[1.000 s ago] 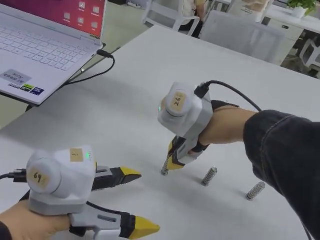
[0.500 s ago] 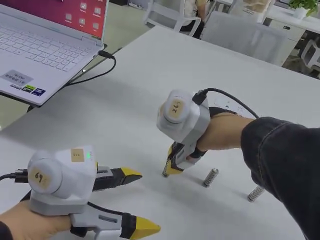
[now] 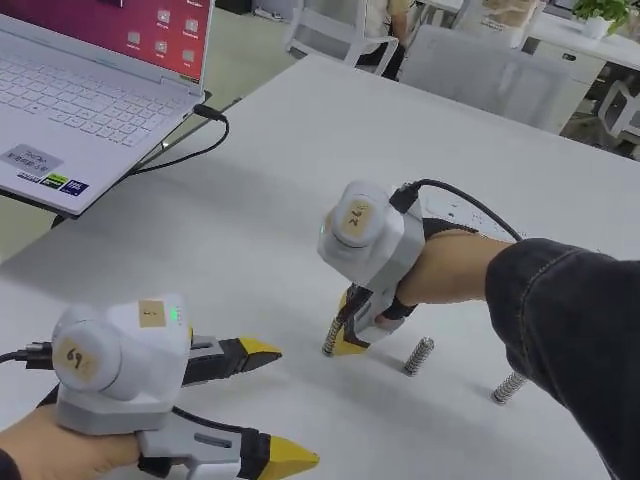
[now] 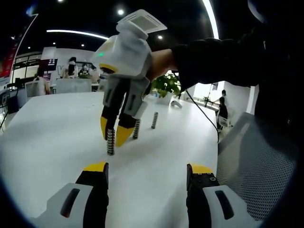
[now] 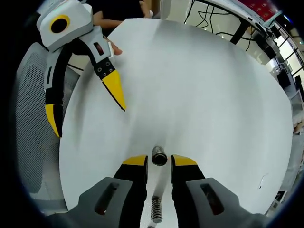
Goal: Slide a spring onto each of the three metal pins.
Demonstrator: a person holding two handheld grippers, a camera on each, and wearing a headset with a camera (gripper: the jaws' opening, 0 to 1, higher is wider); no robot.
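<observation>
Presently the right hand-held gripper point(image 3: 341, 338) clenches a spring point(image 5: 159, 156) on the table point(image 3: 300, 180) while the left hand-held gripper point(image 3: 299, 405) gapes

- The right gripper point(image 5: 159, 164) rises from the bottom edge, its 2 yellow-tipped jaws narrowly apart.
- A spring point(image 5: 159, 155) stands end-on between the tips; whether they touch it is unclear.
- A 2nd spring point(image 5: 155, 209) shows lower, between the jaws.
- The left gripper point(image 5: 91, 122) sits upper left, jaws spread wide over the white table point(image 5: 204, 95).
</observation>
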